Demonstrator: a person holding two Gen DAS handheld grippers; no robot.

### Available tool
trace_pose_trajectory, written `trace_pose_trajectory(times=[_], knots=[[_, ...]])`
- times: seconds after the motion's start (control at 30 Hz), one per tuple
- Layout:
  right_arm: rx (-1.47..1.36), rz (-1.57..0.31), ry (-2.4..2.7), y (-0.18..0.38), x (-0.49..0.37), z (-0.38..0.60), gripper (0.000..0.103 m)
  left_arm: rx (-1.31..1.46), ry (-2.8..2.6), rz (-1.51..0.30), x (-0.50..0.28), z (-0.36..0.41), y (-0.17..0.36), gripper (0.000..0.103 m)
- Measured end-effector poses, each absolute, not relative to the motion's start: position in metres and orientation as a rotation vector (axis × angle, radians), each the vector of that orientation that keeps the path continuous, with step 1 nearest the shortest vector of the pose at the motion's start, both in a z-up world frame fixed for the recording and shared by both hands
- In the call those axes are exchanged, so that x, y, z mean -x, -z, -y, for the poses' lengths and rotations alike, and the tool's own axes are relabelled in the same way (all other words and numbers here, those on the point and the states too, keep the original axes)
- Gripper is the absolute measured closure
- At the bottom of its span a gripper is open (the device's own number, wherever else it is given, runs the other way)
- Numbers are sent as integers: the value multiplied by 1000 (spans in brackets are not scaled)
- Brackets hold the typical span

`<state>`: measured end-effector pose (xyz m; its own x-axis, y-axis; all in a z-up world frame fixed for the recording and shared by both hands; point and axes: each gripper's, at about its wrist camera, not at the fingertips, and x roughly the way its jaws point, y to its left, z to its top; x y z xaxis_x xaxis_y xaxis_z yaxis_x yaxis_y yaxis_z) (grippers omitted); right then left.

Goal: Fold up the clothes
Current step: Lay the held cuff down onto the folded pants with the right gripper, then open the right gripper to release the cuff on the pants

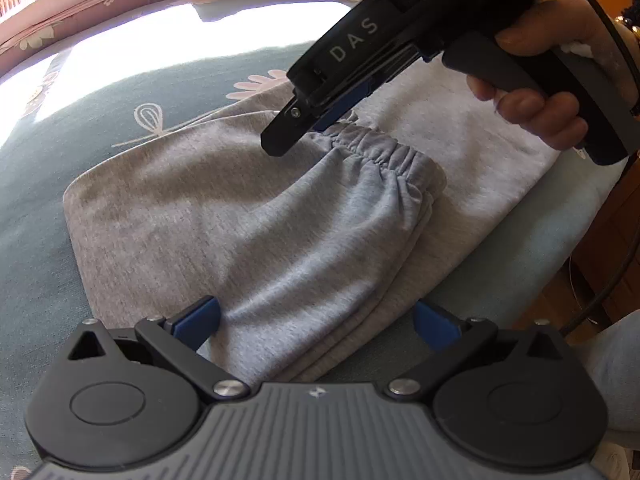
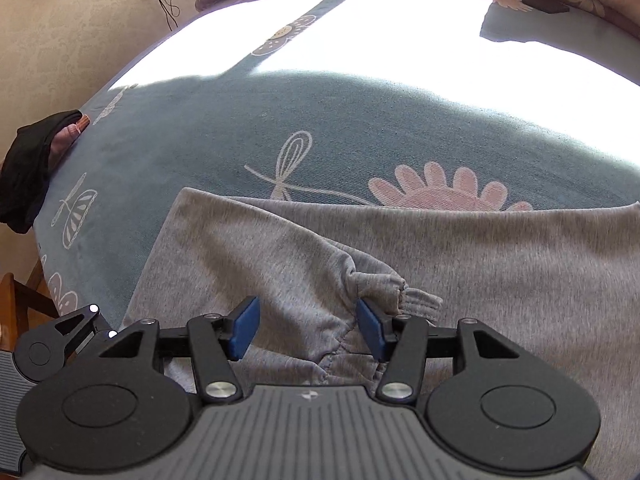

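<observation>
Right, left gripper (image 1: 316,326) gaping wide over grey garment (image 1: 240,220) on the blue floral sheet (image 2: 320,128), holding nothing. Right gripper (image 2: 306,330) half-open, astride elastic cuff (image 1: 384,152), pads apart. Black cloth (image 2: 24,168) far left edge.

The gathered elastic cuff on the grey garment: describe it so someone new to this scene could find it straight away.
Start from the blue-green bedspread with pink flower prints, then the grey jersey garment spread across it. On top lies a folded-over sleeve-like part ending in the gathered elastic cuff, just beyond the right gripper. It is the only puckered, ribbed edge; the cloth around it is smooth.
</observation>
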<state>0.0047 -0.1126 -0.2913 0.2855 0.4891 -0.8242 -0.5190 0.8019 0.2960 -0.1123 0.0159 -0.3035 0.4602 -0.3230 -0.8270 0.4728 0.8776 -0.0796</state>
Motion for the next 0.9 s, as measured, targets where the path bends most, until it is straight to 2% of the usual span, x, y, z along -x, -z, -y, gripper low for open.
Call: trace_pose_trajectory(times=[0.17,0.33,0.4,0.5,0.57,0.9], knots=[[-43,-1118,-673,296,-10,117,36,-78,479,-1009,103,-22,300,1],[-44,-1132,-718,298,-12,112,20,-37,471,-1044,96,-25,298,1],[-67,-1143,-740,299,-14,111,9,-32,469,-1058,93,-25,298,1],[-101,-1167,-753,300,-18,109,3,12,465,-1071,90,-30,296,1],[-120,-1184,-753,301,-21,108,0,14,476,-1074,89,-32,296,1],[-90,-1233,-679,283,-25,90,0,66,485,-1088,84,-40,293,1]])
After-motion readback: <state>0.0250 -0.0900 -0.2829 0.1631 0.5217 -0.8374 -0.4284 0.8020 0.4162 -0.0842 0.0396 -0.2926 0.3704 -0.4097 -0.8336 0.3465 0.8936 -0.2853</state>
